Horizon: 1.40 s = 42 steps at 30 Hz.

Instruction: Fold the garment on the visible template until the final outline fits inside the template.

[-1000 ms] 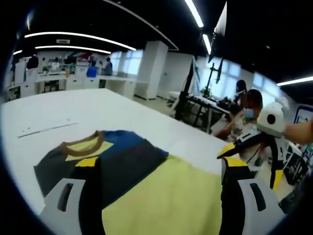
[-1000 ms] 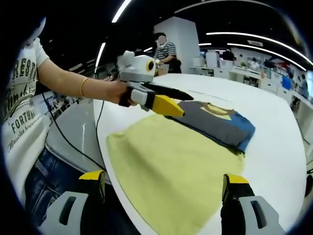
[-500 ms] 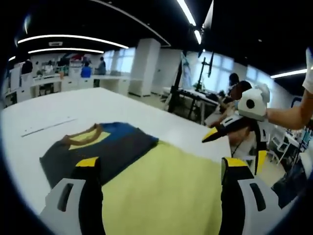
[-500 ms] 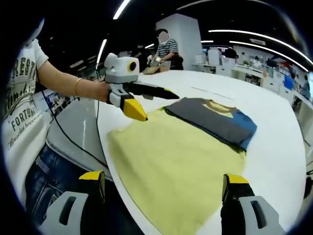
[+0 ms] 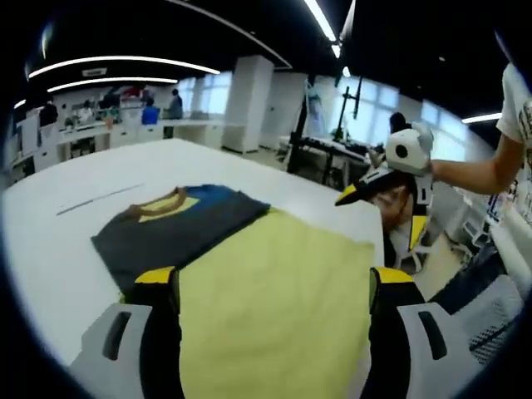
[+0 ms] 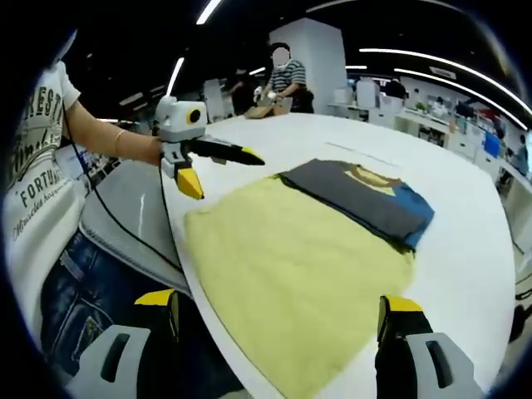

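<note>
Left gripper fingers spread, empty; near hem of one T-shirt cut off between them. Right gripper fingers likewise apart, holding nothing, shirt's yellow body between. Garment flat on white bench, grey-blue collar end far. Template outline hard to make out.

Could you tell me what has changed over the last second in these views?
The left gripper has drawn back off the garment toward the table edge, by the person. The right gripper has also pulled away. Both are open, holding nothing. The garment lies unchanged.
</note>
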Motion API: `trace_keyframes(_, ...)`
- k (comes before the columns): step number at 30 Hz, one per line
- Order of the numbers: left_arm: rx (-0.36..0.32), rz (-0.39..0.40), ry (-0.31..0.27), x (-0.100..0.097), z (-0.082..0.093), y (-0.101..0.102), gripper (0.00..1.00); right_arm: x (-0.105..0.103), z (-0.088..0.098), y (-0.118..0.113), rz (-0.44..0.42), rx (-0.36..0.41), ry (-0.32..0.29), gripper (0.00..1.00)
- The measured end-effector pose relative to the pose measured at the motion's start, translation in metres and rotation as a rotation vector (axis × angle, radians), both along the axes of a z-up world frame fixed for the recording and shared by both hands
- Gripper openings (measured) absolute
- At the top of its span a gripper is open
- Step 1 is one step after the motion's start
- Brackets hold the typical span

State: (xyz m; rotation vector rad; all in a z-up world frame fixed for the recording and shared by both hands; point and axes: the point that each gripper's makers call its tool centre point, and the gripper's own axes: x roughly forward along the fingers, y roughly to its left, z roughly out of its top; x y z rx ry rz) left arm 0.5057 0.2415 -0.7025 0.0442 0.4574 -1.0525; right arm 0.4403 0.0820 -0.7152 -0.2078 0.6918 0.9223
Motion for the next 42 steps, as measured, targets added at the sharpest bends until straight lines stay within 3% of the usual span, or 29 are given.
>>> trace_keyframes(9,0.044,-0.02,0.02,-0.023,-0.011,0.017,0.83,-0.008,-0.004,0.0,0.005,-0.011,0.009,0.96)
trace_keyframes(20,0.16,-0.067,0.057,-0.057,-0.04,0.039,0.69,-0.02,-0.018,-0.006,0.008,-0.055,0.035,0.88)
trace_keyframes(25,0.207,-0.085,0.083,-0.068,-0.051,0.048,0.62,-0.021,-0.025,-0.011,0.018,-0.081,0.043,0.79)
trace_keyframes(28,0.25,-0.094,0.085,-0.072,-0.059,0.055,0.56,-0.026,-0.036,-0.018,0.051,-0.145,0.051,0.73)
trace_keyframes(31,0.281,-0.106,0.088,-0.077,-0.065,0.059,0.53,-0.028,-0.039,-0.019,0.054,-0.139,0.064,0.67)
trace_keyframes(42,0.437,-0.168,0.013,-0.083,-0.082,0.072,0.44,-0.031,-0.052,-0.028,0.076,-0.195,0.067,0.48)
